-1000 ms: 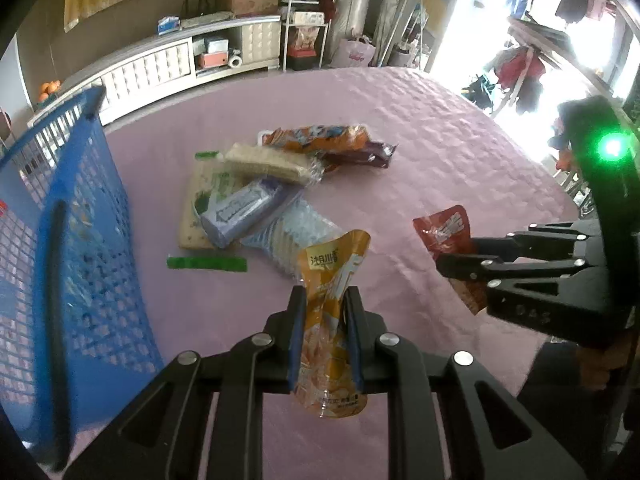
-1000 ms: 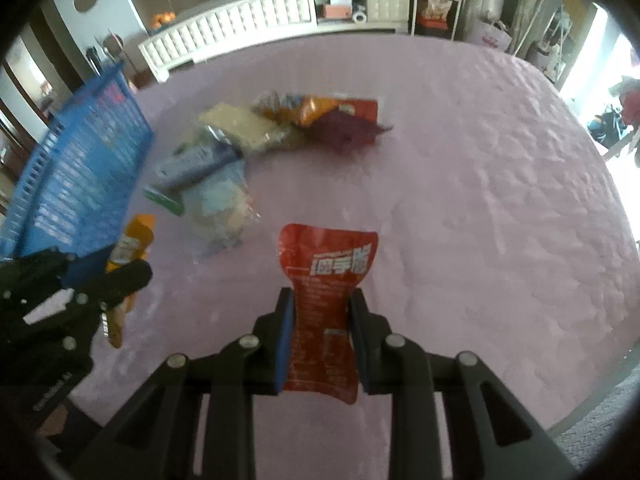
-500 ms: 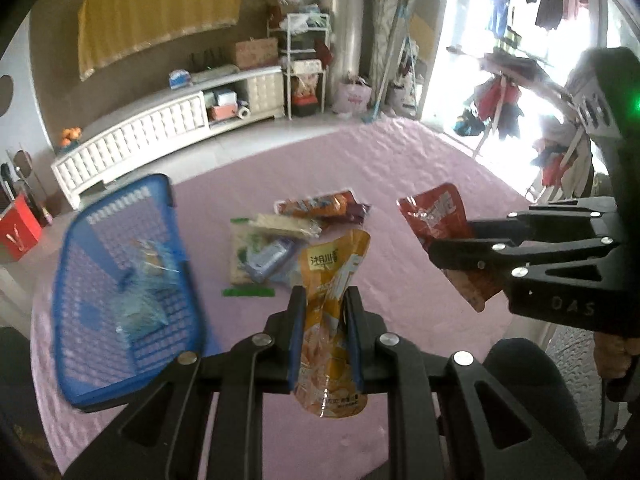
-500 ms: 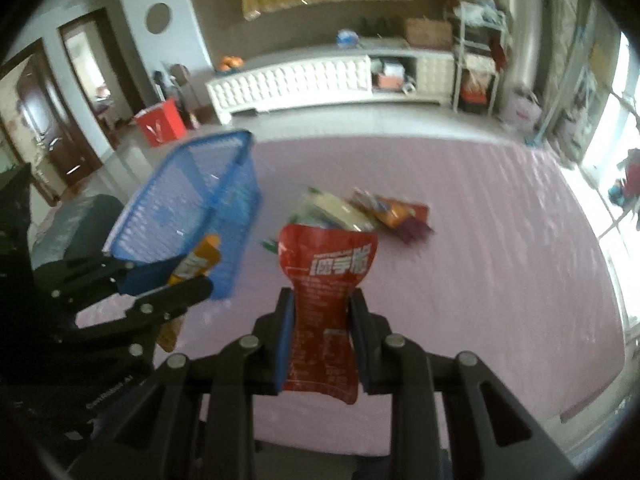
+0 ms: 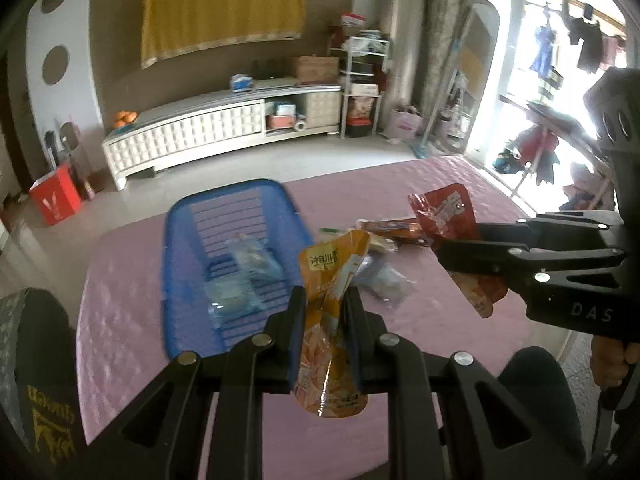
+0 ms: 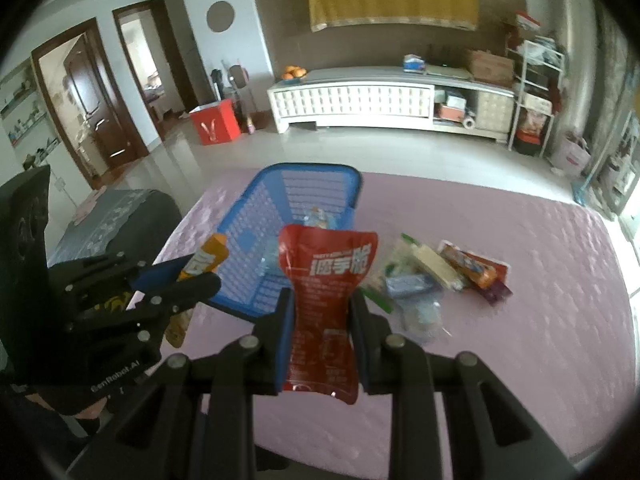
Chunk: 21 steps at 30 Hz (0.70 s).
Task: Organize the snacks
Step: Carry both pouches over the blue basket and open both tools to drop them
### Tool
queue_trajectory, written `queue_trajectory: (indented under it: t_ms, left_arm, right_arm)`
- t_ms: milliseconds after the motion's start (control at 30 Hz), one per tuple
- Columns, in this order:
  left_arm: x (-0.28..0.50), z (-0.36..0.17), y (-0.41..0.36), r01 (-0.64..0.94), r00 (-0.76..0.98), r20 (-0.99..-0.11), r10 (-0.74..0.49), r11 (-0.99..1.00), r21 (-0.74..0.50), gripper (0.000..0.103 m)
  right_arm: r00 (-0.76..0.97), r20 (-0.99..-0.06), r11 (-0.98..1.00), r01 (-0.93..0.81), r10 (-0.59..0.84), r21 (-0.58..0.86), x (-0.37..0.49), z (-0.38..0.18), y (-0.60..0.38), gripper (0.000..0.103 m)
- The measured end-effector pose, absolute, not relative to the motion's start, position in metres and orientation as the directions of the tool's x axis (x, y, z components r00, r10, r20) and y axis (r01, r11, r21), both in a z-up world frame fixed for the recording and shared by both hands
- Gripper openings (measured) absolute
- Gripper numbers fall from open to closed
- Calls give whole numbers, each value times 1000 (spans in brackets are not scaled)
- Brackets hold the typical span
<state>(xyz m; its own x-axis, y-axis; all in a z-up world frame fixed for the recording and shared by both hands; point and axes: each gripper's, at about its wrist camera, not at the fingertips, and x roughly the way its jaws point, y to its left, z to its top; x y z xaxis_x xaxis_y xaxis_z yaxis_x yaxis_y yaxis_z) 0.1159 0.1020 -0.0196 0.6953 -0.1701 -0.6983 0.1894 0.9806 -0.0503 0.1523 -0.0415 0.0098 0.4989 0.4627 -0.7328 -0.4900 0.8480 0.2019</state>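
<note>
1. Left wrist view: slippage is the risk. The left gripper (image 5: pixel 325 312) is clamped on the orange pouch (image 5: pixel 330 320) by its narrow middle, so a jolt could drop it short of the blue basket (image 5: pixel 224 264), which lies just beyond and left of the claw.

2. Right wrist view: the right gripper (image 6: pixel 320 320) is clamped on the red pouch (image 6: pixel 326 304); releasing beside the left gripper (image 6: pixel 188 284) risks a collision. The basket (image 6: pixel 256 216) sits just beyond, slightly left; loose snacks (image 6: pixel 432 276) lie right.
</note>
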Motion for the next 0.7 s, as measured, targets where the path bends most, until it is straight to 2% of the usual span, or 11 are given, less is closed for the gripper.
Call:
queue_trajectory:
  t_ms: [233, 700]
  left_arm:
    - [130, -21, 143, 127, 694, -707, -140, 989, -72, 17]
    - [170, -76, 180, 63, 638, -751, -169, 984, -168, 19]
  right_arm:
    - [451, -753, 832, -507, 479, 226, 177, -2, -12, 31]
    - [355, -808, 803, -552, 470, 225, 204, -39, 27, 31]
